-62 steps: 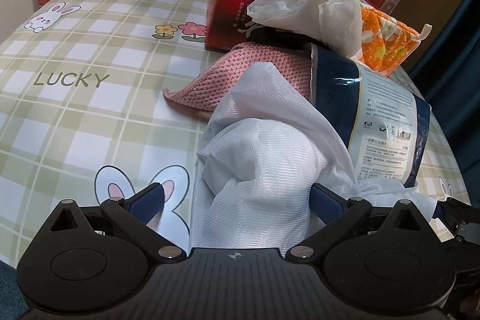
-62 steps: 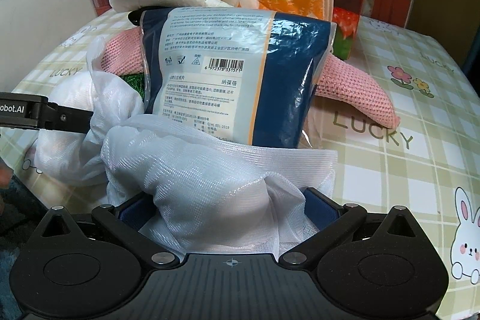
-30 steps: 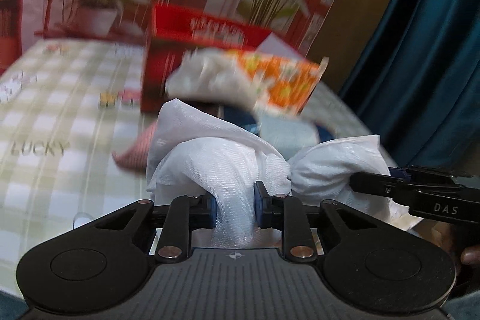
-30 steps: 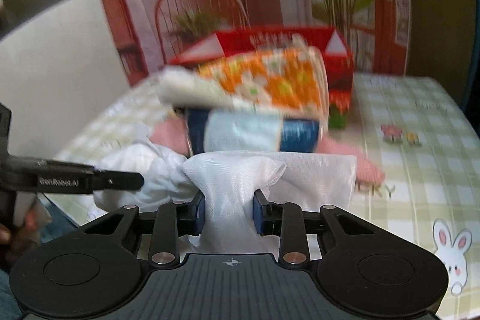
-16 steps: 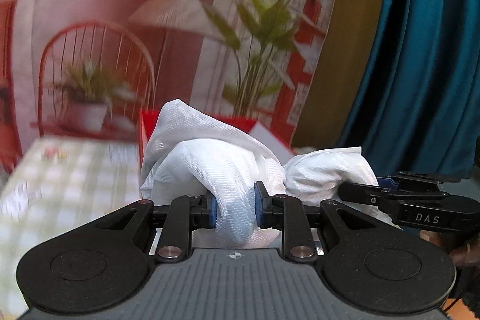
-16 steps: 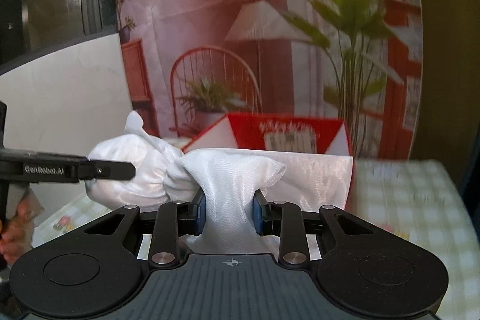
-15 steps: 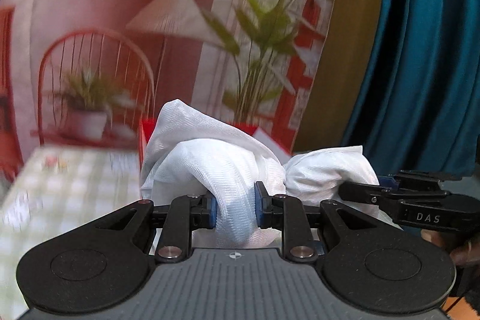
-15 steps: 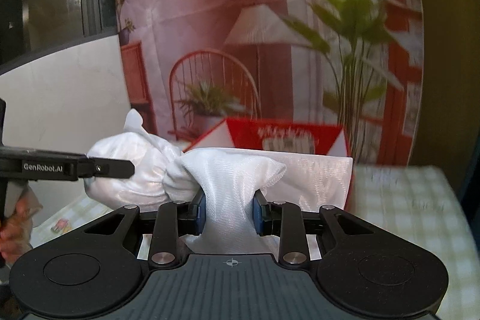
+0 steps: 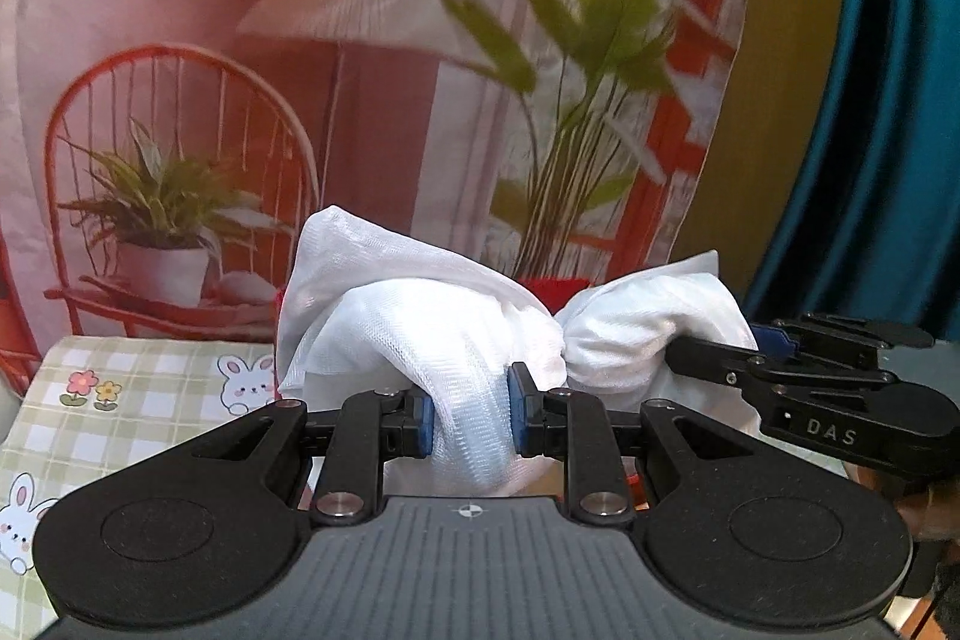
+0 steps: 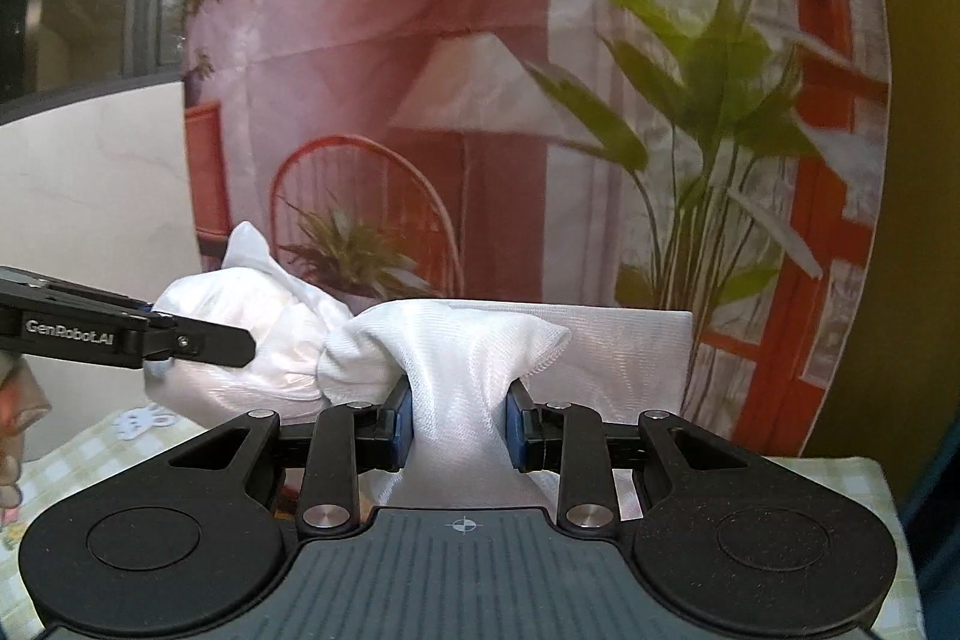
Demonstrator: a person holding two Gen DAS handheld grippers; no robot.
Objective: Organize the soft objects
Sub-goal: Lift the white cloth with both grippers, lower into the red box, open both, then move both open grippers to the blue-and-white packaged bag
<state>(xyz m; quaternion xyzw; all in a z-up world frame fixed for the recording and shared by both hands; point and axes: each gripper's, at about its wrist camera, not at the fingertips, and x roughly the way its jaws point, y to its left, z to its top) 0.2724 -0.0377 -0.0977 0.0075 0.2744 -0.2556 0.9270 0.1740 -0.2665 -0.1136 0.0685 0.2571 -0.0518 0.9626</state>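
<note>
red box mostly hidden behind white mesh cloth

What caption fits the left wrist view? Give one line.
Left gripper and right gripper both clamp the bunched white mesh cloth, lifted above the checked tablecloth.

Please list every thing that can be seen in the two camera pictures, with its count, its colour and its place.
white mesh cloth: one, white, bunched, held up between both grippers above the table
tablecloth: one, green and white check with rabbits and flowers, on the table at lower left
red box: one, red, mostly hidden behind the cloth
backdrop: one, printed with a lamp, a red chair and plants, behind the table
curtain: one, teal, at the right
left gripper: one, black with blue pads, shut on the cloth
right gripper: one, black with blue pads, shut on the cloth
hand: one, partly visible at the left edge of the right wrist view
</note>
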